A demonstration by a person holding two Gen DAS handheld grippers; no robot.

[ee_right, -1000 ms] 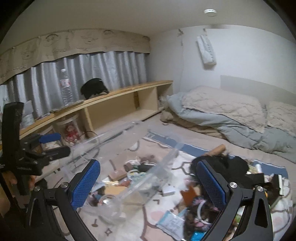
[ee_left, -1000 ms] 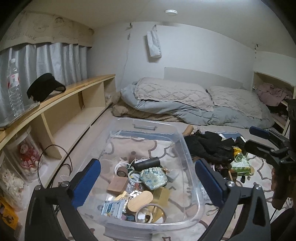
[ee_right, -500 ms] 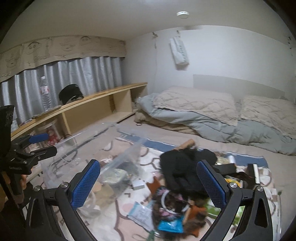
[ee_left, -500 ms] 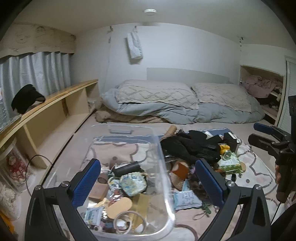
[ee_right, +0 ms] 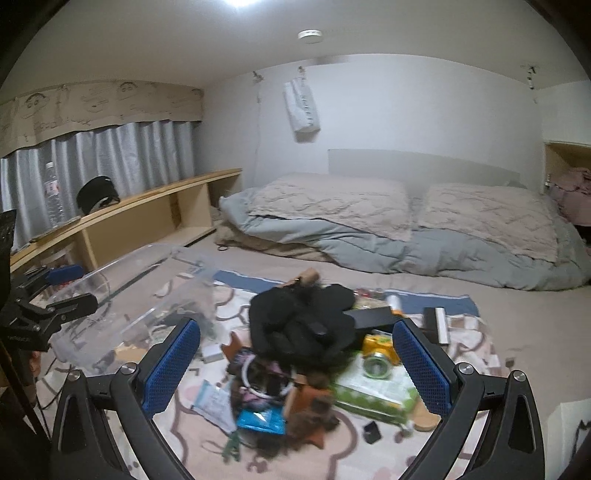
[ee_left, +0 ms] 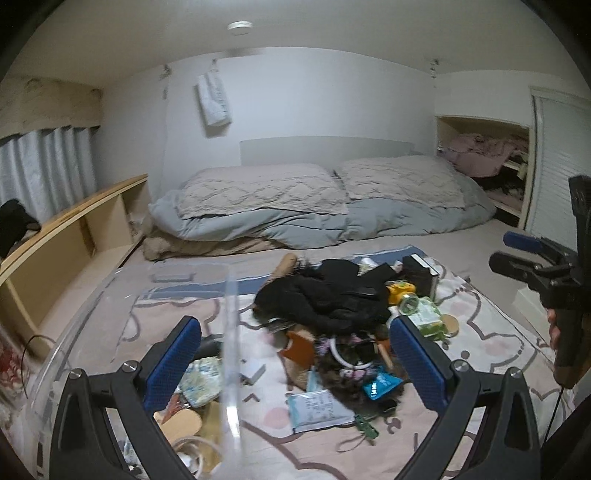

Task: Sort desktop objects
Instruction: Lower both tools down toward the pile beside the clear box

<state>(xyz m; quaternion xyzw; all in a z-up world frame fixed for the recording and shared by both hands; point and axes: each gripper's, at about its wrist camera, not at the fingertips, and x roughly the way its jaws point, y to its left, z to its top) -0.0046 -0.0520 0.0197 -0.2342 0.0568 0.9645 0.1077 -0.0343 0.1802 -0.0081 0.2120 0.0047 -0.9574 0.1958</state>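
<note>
Dim, bluish room under a ceiling lamp (ee_right: 236,3); motion-blurred clutter, fisheye-warped edges.

Left claw (ee_left: 295,363) and right claw (ee_right: 297,363): black arms, blue dimpled pads (ee_left: 173,363), silver screws (ee_left: 129,367)

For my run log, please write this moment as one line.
left tongs: open, empty | right tongs: open, empty | pile: unsorted | bin: partly filled

Clear plastic bin (ee_right: 122,295) lies ahead-left of the right hand-held gripper (ee_right: 295,363), holding small items. A clutter heap sits between that gripper's fingers: black garment (ee_right: 299,321) on top, yellow can (ee_right: 376,354) and green packet (ee_right: 373,391) right, blue packet (ee_right: 260,419) nearest.
</note>
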